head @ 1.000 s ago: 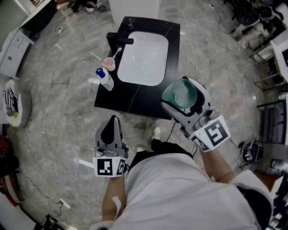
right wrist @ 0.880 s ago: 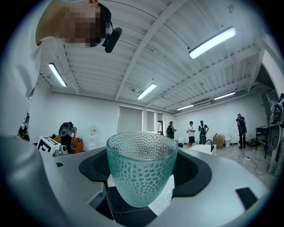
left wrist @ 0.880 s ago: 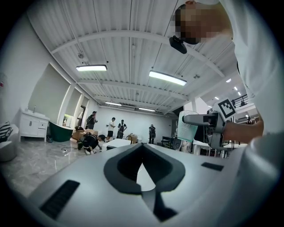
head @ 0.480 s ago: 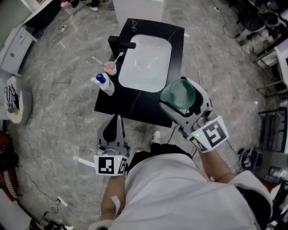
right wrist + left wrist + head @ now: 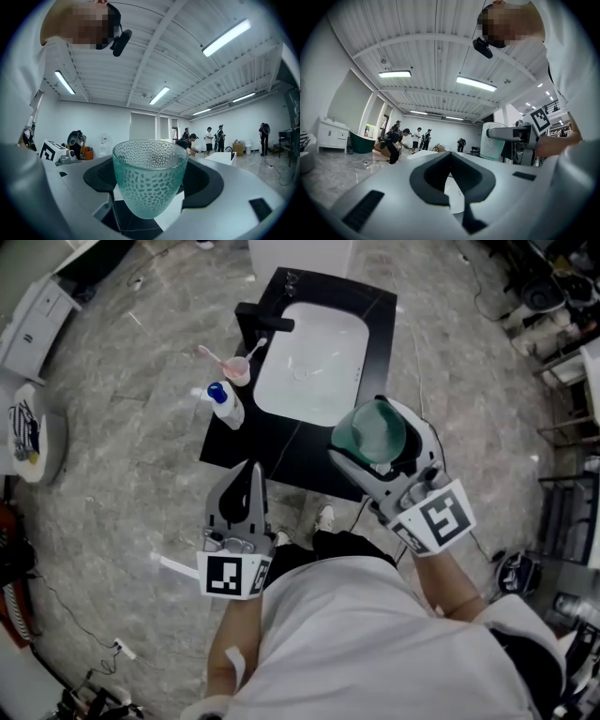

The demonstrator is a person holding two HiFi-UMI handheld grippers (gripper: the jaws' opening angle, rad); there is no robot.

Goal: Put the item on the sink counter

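We hold the right gripper (image 5: pixel 379 441) out over the near right corner of the black sink counter (image 5: pixel 281 454). Its jaws are parted about as wide as the cup and clamp the green dimpled glass cup (image 5: pixel 150 174) between them, one dark pad on each side. The cup sits upright, mouth up, its rim above the jaws. It is up in the air, not resting on the counter, and dark stone and a white patch show under its base.

Our left gripper (image 5: pixel 254 474) hangs nearer the body, just off the counter's front edge. Its jaws are closed to a point, with nothing between them.

Across the white basin (image 5: pixel 314 357) from the cup, a blue-capped bottle (image 5: pixel 226 405) and a pink cup (image 5: pixel 239 372) stand on the counter's left side beside the black faucet (image 5: pixel 264 318).
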